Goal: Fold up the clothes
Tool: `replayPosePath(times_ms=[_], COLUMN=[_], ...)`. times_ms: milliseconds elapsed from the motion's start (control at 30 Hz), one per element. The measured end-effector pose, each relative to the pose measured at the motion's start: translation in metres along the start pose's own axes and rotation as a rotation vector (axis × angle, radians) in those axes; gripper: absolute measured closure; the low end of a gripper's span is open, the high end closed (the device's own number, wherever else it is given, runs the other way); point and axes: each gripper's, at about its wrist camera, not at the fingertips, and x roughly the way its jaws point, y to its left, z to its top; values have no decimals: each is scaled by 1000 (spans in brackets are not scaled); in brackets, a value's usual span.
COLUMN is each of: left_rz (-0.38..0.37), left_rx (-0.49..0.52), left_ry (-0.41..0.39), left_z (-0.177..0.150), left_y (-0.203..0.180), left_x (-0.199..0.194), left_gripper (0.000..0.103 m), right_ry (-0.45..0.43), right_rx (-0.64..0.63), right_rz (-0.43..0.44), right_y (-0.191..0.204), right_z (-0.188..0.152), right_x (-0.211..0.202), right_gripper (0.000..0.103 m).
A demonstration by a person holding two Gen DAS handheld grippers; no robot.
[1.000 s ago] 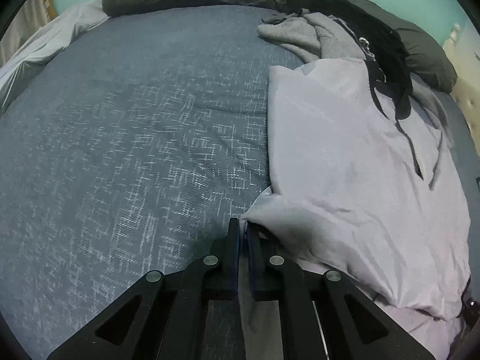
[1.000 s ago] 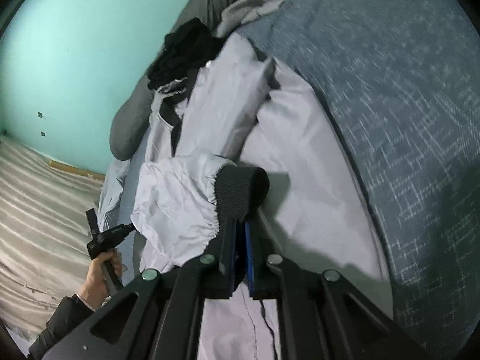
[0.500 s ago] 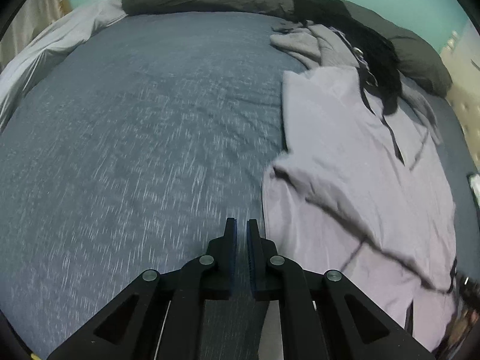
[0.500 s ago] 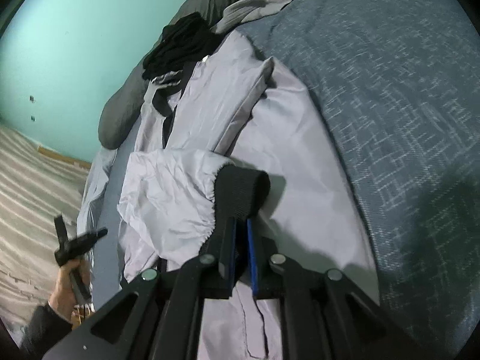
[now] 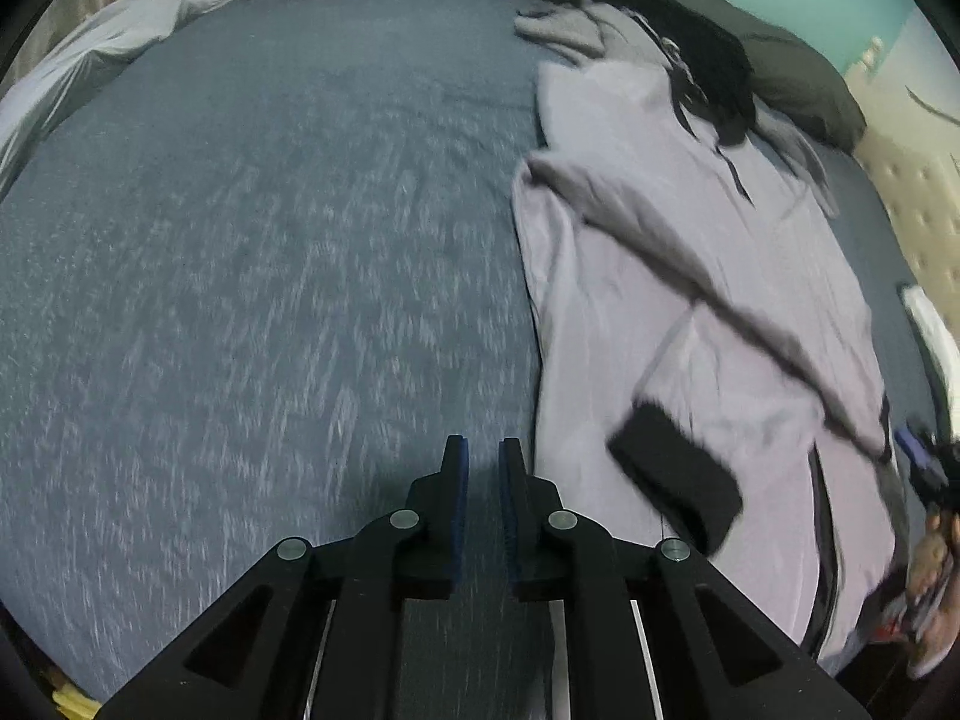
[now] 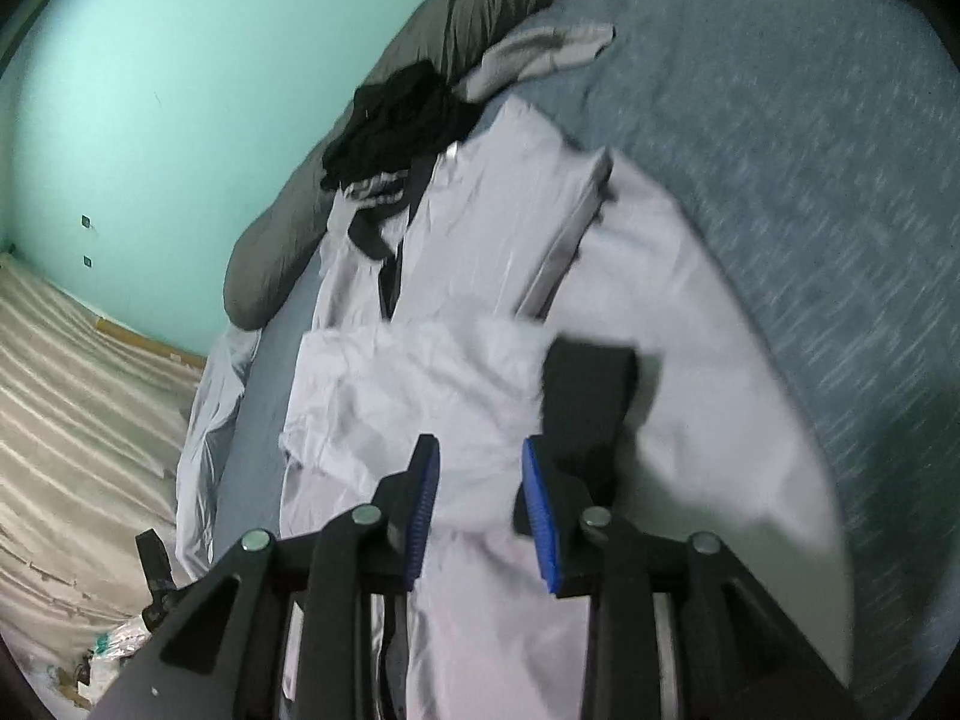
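the pale lilac jacket (image 6: 690,360) lies flat along one side of the blue-grey bed (image 5: 270,270), both sleeves crossed over its front. the right gripper (image 6: 480,468) is opening, nothing between its pads; the black cuff (image 6: 591,387) lies loose just beyond it. the left gripper (image 5: 478,462) is opening too, with a narrow gap and nothing in it, over bare bedding. the risk: a finger may snag the cuff on pulling away and drag the sleeve off its fold. the dark clothes (image 6: 396,120) by the collar may get caught in the next fold.
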Motion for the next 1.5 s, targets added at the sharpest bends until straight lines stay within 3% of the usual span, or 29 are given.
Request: replayPosePath(times_ms=[133, 367, 633, 667, 767, 833, 1133, 1500], left_rz=[-25, -38, -38, -36, -31, -37, -72, -139], left_rx=[16, 15, 4, 3, 0, -4, 16, 1], left_ry=[-3, -18, -27, -26, -23, -17, 16, 80], left_z=[-14, -29, -39, -39, -39, -39, -39, -50], left_y=[-2, 4, 11, 11, 12, 10, -8, -19], left_x=[-10, -29, -44, -44, -44, -42, -28, -4], left_gripper=[86, 80, 74, 73, 71, 71, 70, 61], right_ry=[75, 307, 426, 432, 434, 429, 367, 361], right_rx=[-25, -178, -222, -221, -213, -212, -193, -161], right_rz=[45, 111, 85, 84, 112, 128, 161, 122], right_y=[16, 66, 79, 77, 73, 71, 66, 51], right_z=[-16, -79, -123, -125, -128, -129, -107, -103], right_x=[8, 35, 72, 75, 76, 74, 48, 52], right_gripper=[74, 67, 67, 67, 92, 97, 100, 100])
